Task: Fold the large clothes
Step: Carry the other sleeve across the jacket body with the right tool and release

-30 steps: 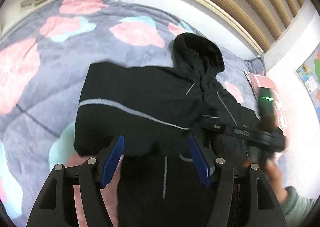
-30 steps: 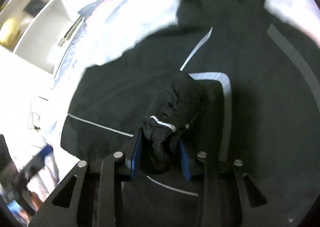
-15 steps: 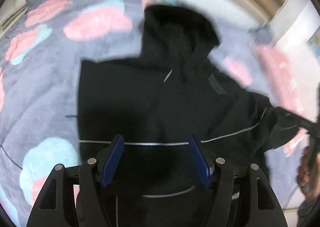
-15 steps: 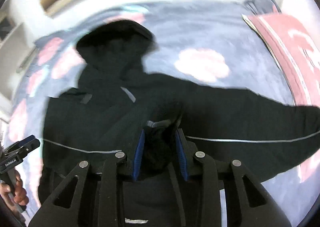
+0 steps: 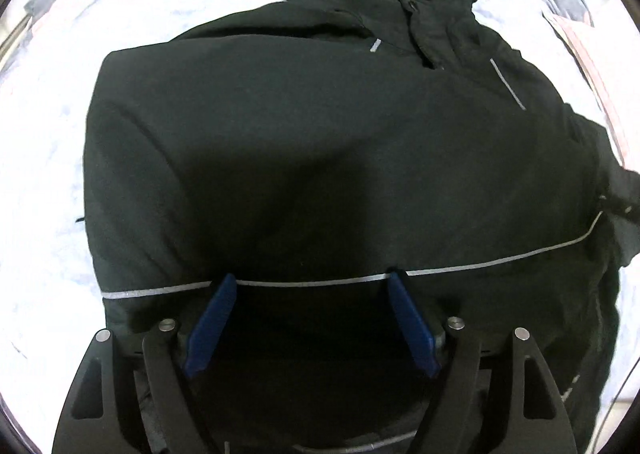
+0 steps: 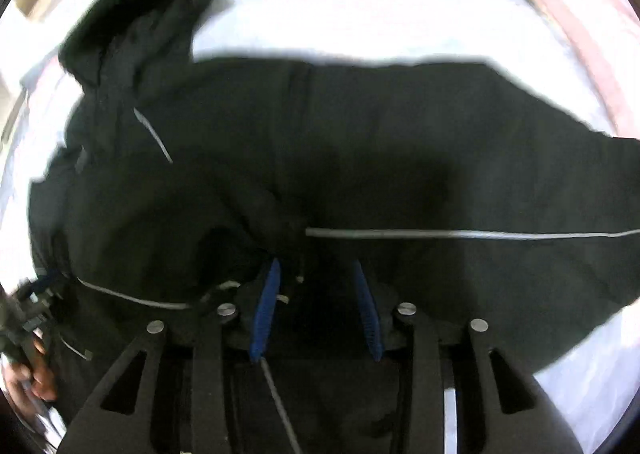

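A black hooded jacket [image 5: 320, 134] with thin reflective stripes lies flat on the bed, hood at the far end. My left gripper [image 5: 312, 277] hovers just over its lower body at a stripe. Its jaws are opening wide and nothing is pinched between the blue pads [image 5: 212, 326]. In the right wrist view the jacket [image 6: 360, 142] has one sleeve stretched out to the right. My right gripper [image 6: 316, 267] is low over the chest, its jaws opening. The bunched cuff [image 6: 240, 290] sits slack by the left pad and no longer looks squeezed.
The pale patterned quilt [image 5: 44, 174] surrounds the jacket, washed out by glare. A pink item [image 6: 580, 38] lies along the bed's right side. At the lower left of the right wrist view a hand [image 6: 36, 378] holds the other gripper's handle.
Both grippers have dropped closer to the jacket. The right jaws have parted from the cuff they were clamping. The left jaws stand wider and now sit over the stripe.
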